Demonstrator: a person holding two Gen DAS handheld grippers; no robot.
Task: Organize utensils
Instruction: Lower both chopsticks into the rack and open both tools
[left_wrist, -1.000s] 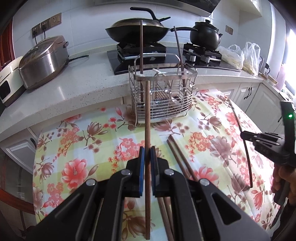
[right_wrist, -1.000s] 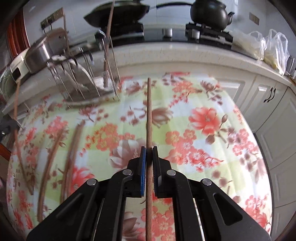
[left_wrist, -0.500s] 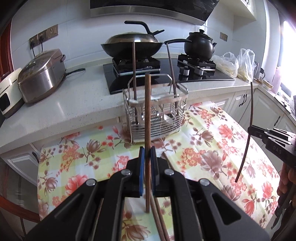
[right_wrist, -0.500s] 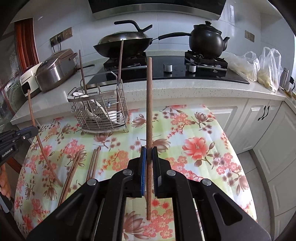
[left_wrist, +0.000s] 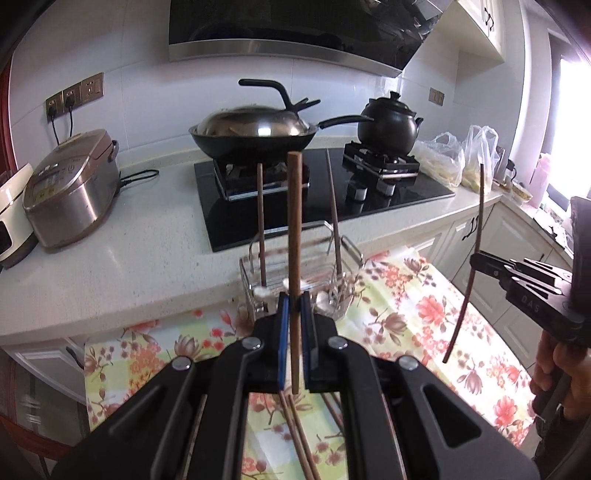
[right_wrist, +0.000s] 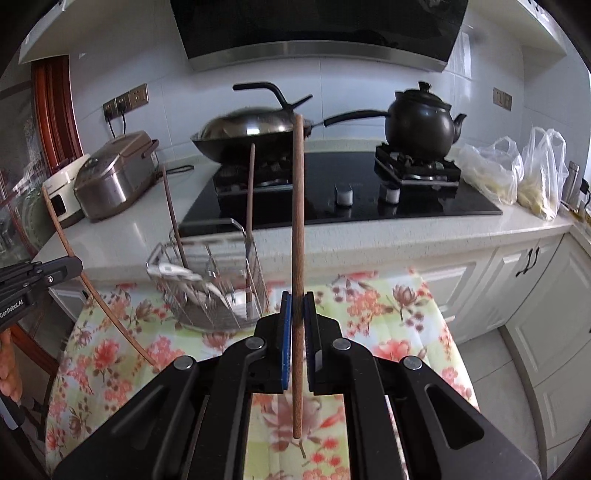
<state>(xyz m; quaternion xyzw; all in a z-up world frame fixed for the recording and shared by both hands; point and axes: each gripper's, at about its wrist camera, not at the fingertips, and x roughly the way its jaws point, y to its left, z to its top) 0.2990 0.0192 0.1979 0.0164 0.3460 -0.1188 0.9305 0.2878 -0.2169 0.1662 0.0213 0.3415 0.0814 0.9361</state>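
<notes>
We are seeing daylight flooding in from a blown-out window (left_wrist: 576, 70) right of the black kettle (left_wrist: 388, 127). Glare is shining on the wok lid (right_wrist: 251, 127). The wire rack (left_wrist: 301, 284) is looking motion-blurred. Fisheye distortion is bending the edges, and the corners are going black.

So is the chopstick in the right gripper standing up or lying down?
Standing up. In the right wrist view, the right gripper is shut on the chopstick, which runs nearly straight up and down, its lower tip hanging above the flowered tablecloth.
</notes>
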